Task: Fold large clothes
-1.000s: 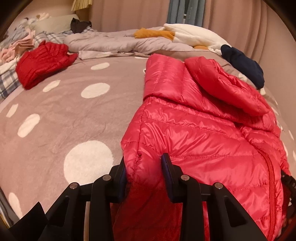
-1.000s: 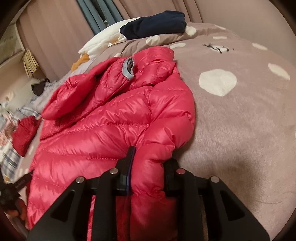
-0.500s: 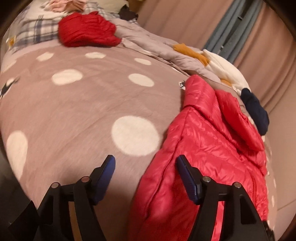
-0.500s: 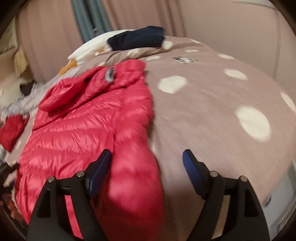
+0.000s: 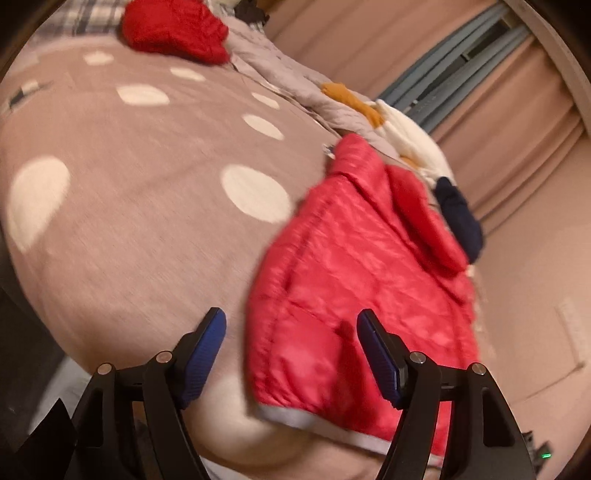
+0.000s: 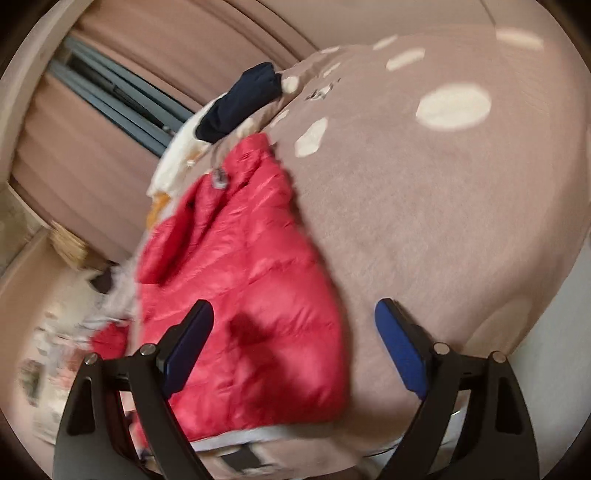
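Note:
A red quilted down jacket (image 5: 362, 280) lies flat on the bed, hood at the far end and grey hem nearest me; it also shows in the right wrist view (image 6: 251, 288). My left gripper (image 5: 291, 339) is open and empty, held above the jacket's near left corner. My right gripper (image 6: 295, 336) is open and empty above the jacket's near right side. Both views are motion-blurred.
The bed carries a taupe blanket with cream dots (image 5: 129, 206). A folded red garment (image 5: 173, 29) lies at the far left. Grey bedding, an orange item (image 5: 354, 99), white cloth and a navy garment (image 5: 458, 214) lie beyond the jacket. Curtains hang behind.
Both grippers let go of the jacket's lower corners, opened wide and pulled back and up. The jacket now lies flat on the bed.

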Demonstrator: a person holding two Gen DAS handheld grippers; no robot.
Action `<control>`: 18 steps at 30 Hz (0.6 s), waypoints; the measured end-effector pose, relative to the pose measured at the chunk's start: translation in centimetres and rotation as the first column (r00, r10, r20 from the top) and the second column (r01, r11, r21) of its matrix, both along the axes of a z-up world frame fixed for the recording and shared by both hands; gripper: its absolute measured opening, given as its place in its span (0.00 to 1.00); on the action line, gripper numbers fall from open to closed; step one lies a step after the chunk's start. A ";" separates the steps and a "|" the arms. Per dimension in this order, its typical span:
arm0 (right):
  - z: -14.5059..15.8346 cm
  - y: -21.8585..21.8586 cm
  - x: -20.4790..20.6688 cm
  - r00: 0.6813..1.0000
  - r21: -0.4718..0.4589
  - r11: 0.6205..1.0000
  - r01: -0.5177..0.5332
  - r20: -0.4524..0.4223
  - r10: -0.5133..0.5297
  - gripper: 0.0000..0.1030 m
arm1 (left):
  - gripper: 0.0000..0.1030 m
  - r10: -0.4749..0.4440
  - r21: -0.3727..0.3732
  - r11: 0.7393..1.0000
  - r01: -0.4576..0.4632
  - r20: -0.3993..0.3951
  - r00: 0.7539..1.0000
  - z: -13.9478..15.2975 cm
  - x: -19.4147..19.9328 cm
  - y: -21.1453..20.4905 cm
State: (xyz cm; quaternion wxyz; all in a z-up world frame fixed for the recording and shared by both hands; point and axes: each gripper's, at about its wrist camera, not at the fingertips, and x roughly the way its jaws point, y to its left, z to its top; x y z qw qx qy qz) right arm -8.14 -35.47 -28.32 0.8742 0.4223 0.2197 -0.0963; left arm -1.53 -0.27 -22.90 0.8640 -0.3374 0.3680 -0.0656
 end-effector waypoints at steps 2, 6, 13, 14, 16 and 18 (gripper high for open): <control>-0.5 0.6 -0.1 0.998 0.076 0.996 -0.043 0.042 0.040 0.88 | 0.70 -0.047 -0.061 0.997 0.047 -0.002 0.999 -0.2 0.2 -0.7; -1.1 2.2 0.1 0.993 0.161 0.983 -0.090 0.093 0.076 0.88 | 0.71 -0.068 -0.077 0.995 0.068 -0.006 0.998 -0.1 0.7 -1.9; -3.0 3.8 1.6 0.964 0.412 0.876 -0.251 0.193 0.185 0.88 | 0.71 -0.136 -0.394 0.913 0.105 -0.049 0.990 -2.0 1.3 -2.0; -3.5 4.3 2.0 0.958 0.457 0.846 -0.274 0.208 0.198 0.88 | 0.71 -0.126 -0.384 0.918 0.099 -0.047 0.991 -1.9 1.2 -2.1; -3.4 5.0 2.5 0.954 0.453 0.843 -0.289 0.212 0.213 0.88 | 0.71 -0.098 -0.325 0.942 0.081 -0.038 0.994 -1.2 1.0 -2.3; -2.5 5.8 2.7 0.955 0.381 0.878 -0.288 0.188 0.232 0.88 | 0.71 -0.033 -0.214 0.977 0.027 -0.025 0.999 -0.3 0.5 -2.3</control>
